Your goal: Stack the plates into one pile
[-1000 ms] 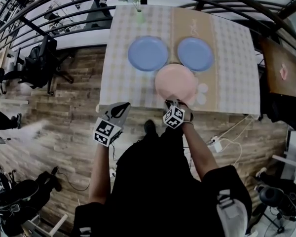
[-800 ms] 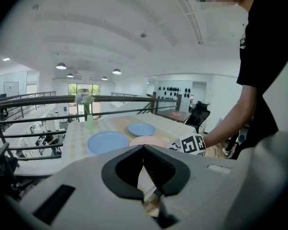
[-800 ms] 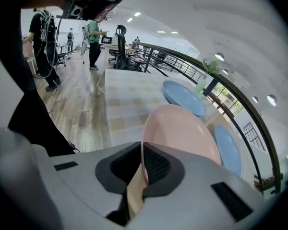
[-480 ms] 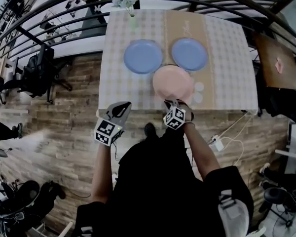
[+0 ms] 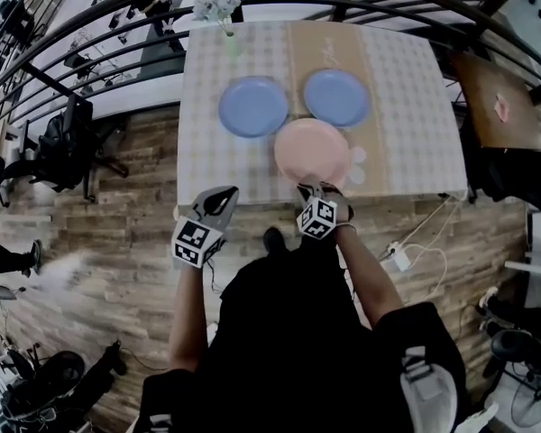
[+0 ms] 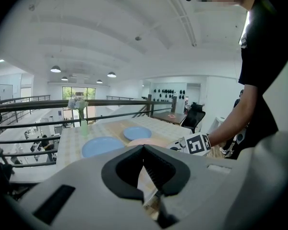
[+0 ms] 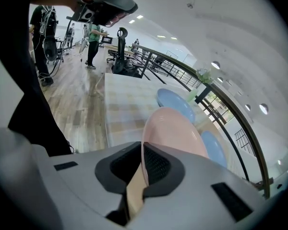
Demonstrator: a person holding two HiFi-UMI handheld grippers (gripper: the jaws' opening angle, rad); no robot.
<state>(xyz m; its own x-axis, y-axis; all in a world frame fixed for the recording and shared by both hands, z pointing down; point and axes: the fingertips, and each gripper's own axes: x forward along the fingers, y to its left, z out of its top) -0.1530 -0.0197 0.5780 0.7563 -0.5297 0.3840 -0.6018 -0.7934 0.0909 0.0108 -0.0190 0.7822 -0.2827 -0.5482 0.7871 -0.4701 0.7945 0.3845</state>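
Note:
Two blue plates lie side by side on the checked table [image 5: 406,106], the left blue plate [image 5: 252,106] and the right blue plate [image 5: 336,96]. A pink plate [image 5: 312,150] hangs tilted over the table's near edge. My right gripper [image 5: 317,190] is shut on its near rim; in the right gripper view the pink plate [image 7: 175,133] stands on edge between the jaws of the right gripper [image 7: 144,152]. My left gripper [image 5: 218,201] hovers off the table's near left corner, shut and holding nothing. In the left gripper view, the left gripper [image 6: 145,150] points towards the blue plates [image 6: 102,146].
A vase of flowers [image 5: 218,12] stands at the table's far left edge. Small white round items [image 5: 356,156] lie right of the pink plate. A black railing [image 5: 90,70] curves round the table. A brown side table [image 5: 496,106] is at the right, over wooden floor.
The head view has drifted, so the table sits a little further left in the picture. Both grippers hold about the same places, and the right one keeps its grip on the pink plate.

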